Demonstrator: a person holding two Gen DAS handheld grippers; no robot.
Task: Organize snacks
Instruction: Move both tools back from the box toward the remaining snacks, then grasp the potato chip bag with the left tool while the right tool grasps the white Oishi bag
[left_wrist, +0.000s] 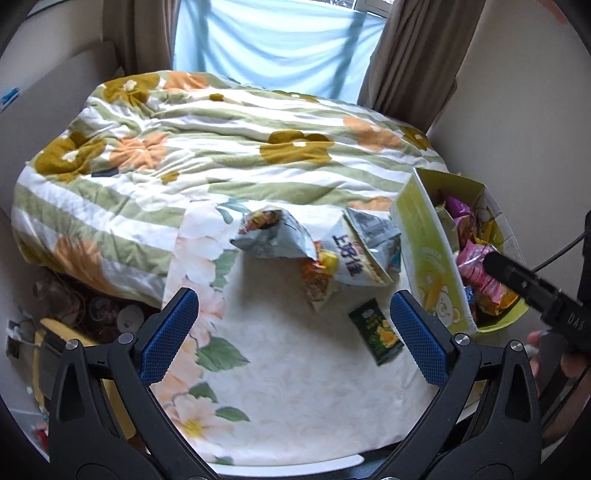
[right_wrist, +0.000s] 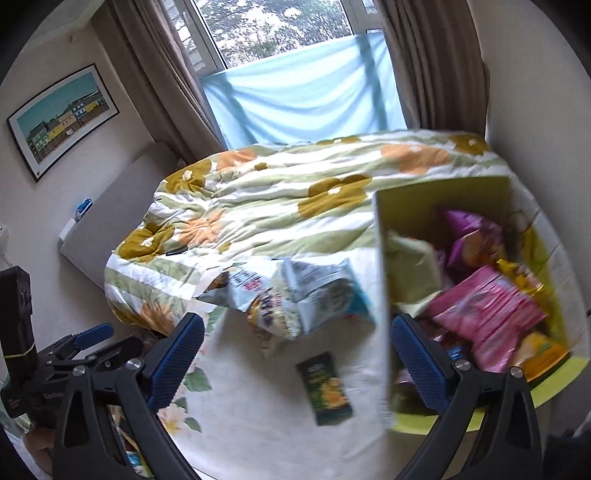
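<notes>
Both sets of jaws spread wide, gripping nothing: left gripper (left_wrist: 293, 332) poised above the pale floral sheet (left_wrist: 295, 387), right gripper (right_wrist: 297, 358) near the box wall. Just ahead, a small dark green packet (left_wrist: 376, 332) flat on the sheet; beyond it, crumpled silver bags (left_wrist: 317, 243) heaped beside the yellow-green box (left_wrist: 424, 254), already crowded with pink packets (right_wrist: 491, 314). Likely snags: thin packet sliding on soft bedding, pinched fabric, box tipping if nudged.

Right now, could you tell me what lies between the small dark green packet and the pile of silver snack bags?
Only bare white bedsheet; the green packet lies apart from the silver bags, seen in both wrist views.
</notes>
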